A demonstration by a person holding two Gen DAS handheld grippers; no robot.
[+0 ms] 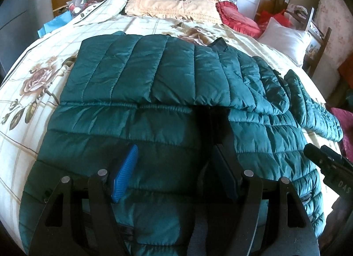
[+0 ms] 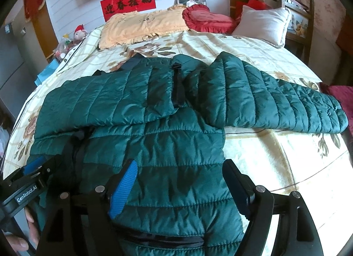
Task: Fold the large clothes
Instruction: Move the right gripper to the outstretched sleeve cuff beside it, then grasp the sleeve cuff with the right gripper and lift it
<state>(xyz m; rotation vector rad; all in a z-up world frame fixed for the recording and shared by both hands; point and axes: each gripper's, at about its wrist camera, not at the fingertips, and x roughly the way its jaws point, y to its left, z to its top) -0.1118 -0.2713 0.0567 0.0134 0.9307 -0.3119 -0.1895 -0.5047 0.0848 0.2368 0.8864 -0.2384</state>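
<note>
Your green quilted puffer jacket (image 1: 136,92) lies spread flat on the bed (image 1: 33,106), hem end nearest you, collar toward the pillows. Your left gripper (image 1: 174,172) hovers over the jacket's lower body, fingers spread wide, nothing clamped; the open front gap with dark lining sits right between and ahead of them. Your right gripper (image 2: 181,185) is also spread apart, over the jacket's lower right panel near its side edge, with its right finger (image 2: 238,189) at the edge where jacket meets bedsheet. Can't tell if either finger pair touches the fabric.

One sleeve (image 1: 132,66) is folded across the chest, lying crosswise. The other sleeve (image 2: 275,99) sticks out to the right on the sheet, unfolded.

Writing: red banner (image 2: 129,2) on the wall with black Chinese characters, "迎春接福". "GenRobot.AI" reads on your left gripper body, seen in the right wrist view (image 2: 26,194).

Materials: jacket is shiny, padded nylon-like shell with stitched horizontal channels, dark collar (image 1: 217,45) and dark zipper strip (image 2: 177,83). Each gripper has one blue ribbed pad (image 1: 125,174) and a dark opposite pad on black arms with metal pins. Bedsheet is cream, grid lined, brown floral print. At the head: ruffled pale-yellow pillow (image 1: 174,4), red ruffled heart cushion (image 2: 207,17), white pillow (image 2: 262,24).
</note>
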